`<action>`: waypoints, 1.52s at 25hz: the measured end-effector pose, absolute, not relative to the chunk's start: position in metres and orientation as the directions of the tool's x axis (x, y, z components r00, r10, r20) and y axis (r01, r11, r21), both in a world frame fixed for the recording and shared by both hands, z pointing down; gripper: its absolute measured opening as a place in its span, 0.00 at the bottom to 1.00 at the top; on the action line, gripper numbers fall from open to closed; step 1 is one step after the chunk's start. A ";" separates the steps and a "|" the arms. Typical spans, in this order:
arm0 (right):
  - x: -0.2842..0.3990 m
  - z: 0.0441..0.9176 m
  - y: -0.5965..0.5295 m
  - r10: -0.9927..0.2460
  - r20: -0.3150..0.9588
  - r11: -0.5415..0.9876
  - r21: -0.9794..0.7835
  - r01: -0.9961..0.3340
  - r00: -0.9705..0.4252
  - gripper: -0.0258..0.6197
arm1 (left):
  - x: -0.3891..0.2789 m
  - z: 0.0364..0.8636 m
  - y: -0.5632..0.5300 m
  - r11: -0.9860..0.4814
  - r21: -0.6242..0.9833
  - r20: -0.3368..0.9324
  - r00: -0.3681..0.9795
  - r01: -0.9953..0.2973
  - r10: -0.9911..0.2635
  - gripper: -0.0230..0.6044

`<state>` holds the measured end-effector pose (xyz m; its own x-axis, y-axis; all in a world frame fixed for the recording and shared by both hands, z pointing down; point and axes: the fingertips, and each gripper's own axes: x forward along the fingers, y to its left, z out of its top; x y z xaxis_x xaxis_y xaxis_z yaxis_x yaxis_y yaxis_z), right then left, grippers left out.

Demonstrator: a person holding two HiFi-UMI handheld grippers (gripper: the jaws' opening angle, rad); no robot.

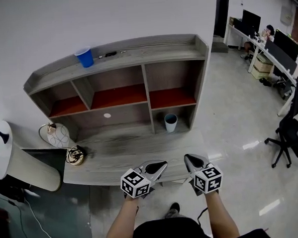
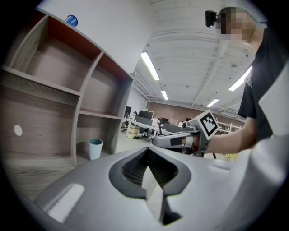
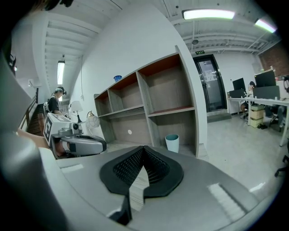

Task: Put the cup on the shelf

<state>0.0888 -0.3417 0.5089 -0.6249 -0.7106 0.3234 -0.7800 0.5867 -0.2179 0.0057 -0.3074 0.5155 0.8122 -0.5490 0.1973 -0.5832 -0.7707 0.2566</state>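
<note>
cup: pale teal cup, upright on the desk, inside the lower right bay of the shelf unit, close to that bay's left divider; nothing touches it.
shelf unit: grey wooden hutch at the back of the desk, against the wall; three red-floored compartments in the upper row, all seemingly bare.
top board: carries a blue cup at the left and small dark items beside it, too small to identify.
desk: grey wood surface; bare between the cup and the near edge; a coil of cable lies at the left end.
left gripper: at the near edge of the desk; jaws closed on each other, nothing between them; well apart from the cup.
right gripper: just beside the left one; jaws likewise pressed together and empty; the nearer of the two to the cup.
step in hand: judged as the approach; no grasp has begun and the cup is not yet on any upper level.
next move: calls for one gripper, likely the right, to part its jaws, reach into the lower right bay and close around the cup's wall.
caution: the bay's divider and the board overhead leave little room, so the cup probably has to come straight out toward the desk's near edge before it is raised.
</note>
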 end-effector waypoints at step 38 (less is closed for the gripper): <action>0.072 0.509 -0.161 -0.761 0.378 0.507 -0.161 -0.847 -0.527 0.06 | -0.018 0.523 -0.155 -0.787 0.290 0.146 0.838 -0.545 -0.526 0.03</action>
<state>0.0723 -0.1610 0.5094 -0.5274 -0.7607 0.3784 -0.8468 0.5068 -0.1614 -0.0176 -0.1553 0.5226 0.8377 -0.5262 0.1461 -0.5448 -0.7867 0.2903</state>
